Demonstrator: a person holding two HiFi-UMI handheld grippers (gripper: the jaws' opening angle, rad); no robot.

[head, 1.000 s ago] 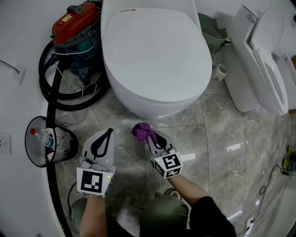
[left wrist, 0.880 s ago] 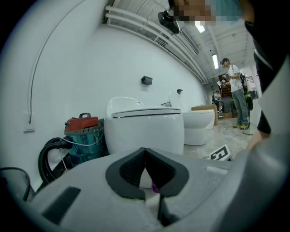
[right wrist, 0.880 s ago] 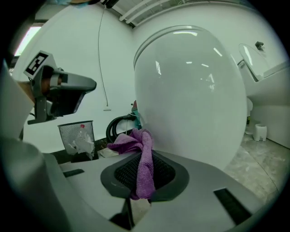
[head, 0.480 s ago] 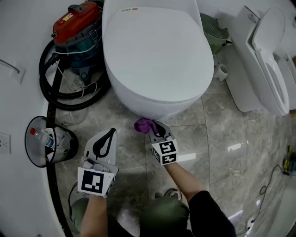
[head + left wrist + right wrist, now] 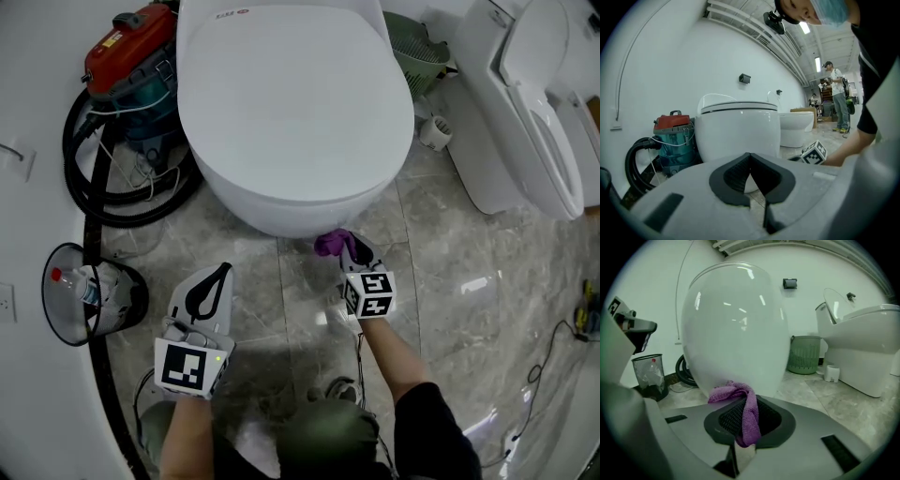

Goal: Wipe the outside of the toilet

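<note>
A white oval toilet (image 5: 295, 103) with its lid down fills the top middle of the head view; its rounded bowl (image 5: 733, 329) looms close in the right gripper view. My right gripper (image 5: 343, 246) is shut on a purple cloth (image 5: 330, 243), and the bunched cloth (image 5: 740, 401) touches the lower front of the bowl, right of centre. My left gripper (image 5: 208, 286) hangs over the floor to the lower left, apart from the toilet (image 5: 738, 131), jaws shut with nothing between them.
A red and teal vacuum (image 5: 131, 70) with a black hose (image 5: 84, 169) stands left of the toilet. A clear bin (image 5: 89, 292) holding a bottle sits at far left. A second toilet (image 5: 525, 122), a green basket (image 5: 417, 42) and a small white cup (image 5: 434, 133) are to the right. People stand far off (image 5: 836, 96).
My right gripper has carried the purple cloth rightward along the front of the bowl and closer against it. The left gripper has stayed put.
</note>
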